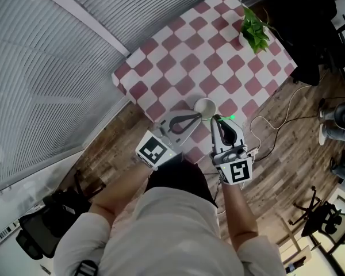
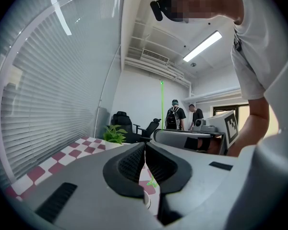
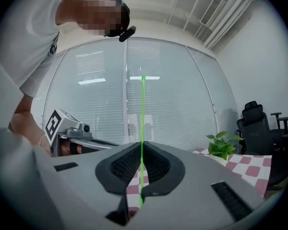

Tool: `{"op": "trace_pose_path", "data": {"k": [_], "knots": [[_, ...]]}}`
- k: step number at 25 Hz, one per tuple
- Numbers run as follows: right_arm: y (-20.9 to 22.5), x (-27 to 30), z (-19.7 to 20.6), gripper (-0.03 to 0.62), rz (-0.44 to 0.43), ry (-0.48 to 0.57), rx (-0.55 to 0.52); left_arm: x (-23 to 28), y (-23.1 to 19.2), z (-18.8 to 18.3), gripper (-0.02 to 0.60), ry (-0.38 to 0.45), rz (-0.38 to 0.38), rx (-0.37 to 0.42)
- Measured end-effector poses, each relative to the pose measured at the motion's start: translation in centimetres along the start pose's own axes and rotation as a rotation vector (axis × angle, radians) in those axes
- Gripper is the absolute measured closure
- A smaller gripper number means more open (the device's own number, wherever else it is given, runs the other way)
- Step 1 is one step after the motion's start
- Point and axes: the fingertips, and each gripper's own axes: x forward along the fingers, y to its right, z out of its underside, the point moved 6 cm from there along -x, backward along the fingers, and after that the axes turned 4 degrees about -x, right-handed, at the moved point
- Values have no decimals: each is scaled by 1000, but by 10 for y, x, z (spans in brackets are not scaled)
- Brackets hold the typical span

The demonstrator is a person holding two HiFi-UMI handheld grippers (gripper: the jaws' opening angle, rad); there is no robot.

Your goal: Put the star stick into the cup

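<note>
While the checkered bench [image 1: 178, 68] fills the middle of the head view, with slatted window blinds [image 1: 46, 68] along its left side and a potted plant [image 1: 254, 30] at its far corner, the work is gathered at the near edge. Both claws point at the same spot there.

The left claw [image 1: 199, 118] lies just left of the cup. Its own view shows the jaws clenched tip to tip with nothing between them. It looks parked beside the cup, ready to steady it if needed, though I cannot tell whether it touches it.

The right claw [image 1: 218, 121] is just right of the cup. It is clamped on the star stick [image 3: 143, 128], gripping the thin green shaft partway up. The long part rises straight above the jaws and a short part hangs below.

The white cup [image 1: 205, 106] stands upright on the bench with its open mouth facing up, between the two claw tips.

Holding the stick vertical seems meant to let its lower end drop cleanly into that mouth. From these views the stick appears beside the cup, not yet inside it. The star end itself I cannot make out with certainty.
</note>
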Motion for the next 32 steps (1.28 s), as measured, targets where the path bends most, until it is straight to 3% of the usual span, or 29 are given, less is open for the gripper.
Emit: {"op": "trace_pose_path", "data": {"k": [32], "knots": [[18, 23, 90, 556, 13, -50, 95, 24, -42, 80, 549, -88, -25, -59]]}}
